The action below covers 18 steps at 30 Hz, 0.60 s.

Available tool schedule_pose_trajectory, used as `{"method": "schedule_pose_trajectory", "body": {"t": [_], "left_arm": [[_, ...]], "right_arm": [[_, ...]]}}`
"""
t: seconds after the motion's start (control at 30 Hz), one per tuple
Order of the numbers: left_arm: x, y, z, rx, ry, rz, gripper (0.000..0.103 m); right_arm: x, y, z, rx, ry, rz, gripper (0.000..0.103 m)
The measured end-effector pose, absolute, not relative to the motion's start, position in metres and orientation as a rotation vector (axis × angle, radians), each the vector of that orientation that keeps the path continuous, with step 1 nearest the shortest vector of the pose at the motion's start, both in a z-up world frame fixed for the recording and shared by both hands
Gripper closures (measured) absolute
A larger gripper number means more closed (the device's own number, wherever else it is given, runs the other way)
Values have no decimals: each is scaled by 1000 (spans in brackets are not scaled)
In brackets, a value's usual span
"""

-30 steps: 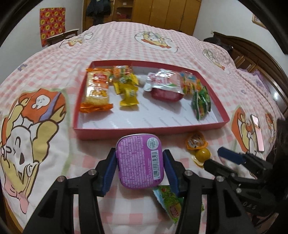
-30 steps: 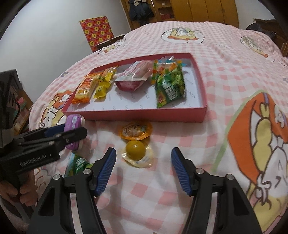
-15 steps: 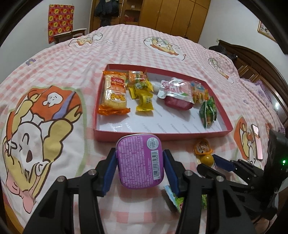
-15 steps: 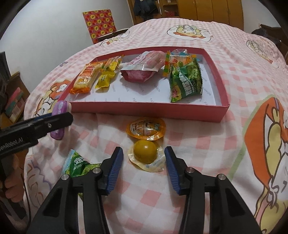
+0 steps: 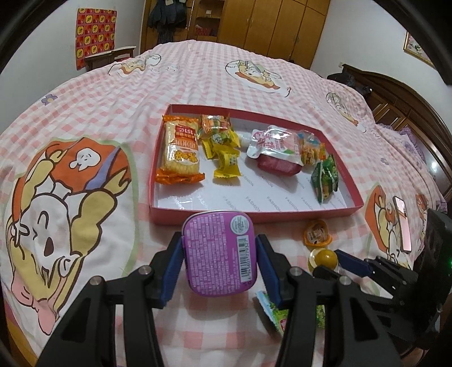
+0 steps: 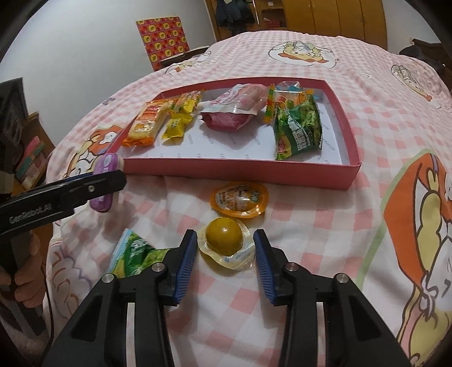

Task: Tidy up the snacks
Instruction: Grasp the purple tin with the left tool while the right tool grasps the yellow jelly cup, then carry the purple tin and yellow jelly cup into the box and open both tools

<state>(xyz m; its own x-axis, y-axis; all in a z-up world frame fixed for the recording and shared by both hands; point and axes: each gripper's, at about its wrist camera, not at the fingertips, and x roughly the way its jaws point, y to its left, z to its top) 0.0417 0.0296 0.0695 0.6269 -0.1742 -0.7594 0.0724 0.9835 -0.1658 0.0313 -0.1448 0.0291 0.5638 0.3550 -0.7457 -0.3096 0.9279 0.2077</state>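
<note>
My left gripper (image 5: 220,254) is shut on a purple tin (image 5: 219,251) and holds it above the bed, just short of the red tray (image 5: 254,213). The tin also shows in the right wrist view (image 6: 106,180). The tray holds several snack packets, among them an orange cracker pack (image 5: 180,152) and a green packet (image 6: 298,130). My right gripper (image 6: 224,251) is open, with its blue pads on either side of a yellow jelly cup (image 6: 224,240) on the bed. An orange jelly cup (image 6: 238,199) lies just beyond it. A green packet (image 6: 135,254) lies to its left.
The pink checked bedspread (image 5: 84,113) covers the whole surface. A dark wooden headboard (image 5: 409,98) runs along the right. A phone (image 5: 402,223) lies on the bed right of the tray. Wardrobes (image 5: 268,25) stand at the far wall.
My right gripper has moved forward and narrowed around the yellow jelly cup. My left gripper has risen and drawn back from the tray with the purple tin.
</note>
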Motion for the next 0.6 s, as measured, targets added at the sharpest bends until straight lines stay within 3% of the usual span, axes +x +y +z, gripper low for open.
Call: {"method": "schedule_pose_trajectory", "body": {"t": [0.6], "left_arm": [[55,18,92,-64,828,-150,50]], "right_arm": [[28,-144,64,45,830,420,61]]}}
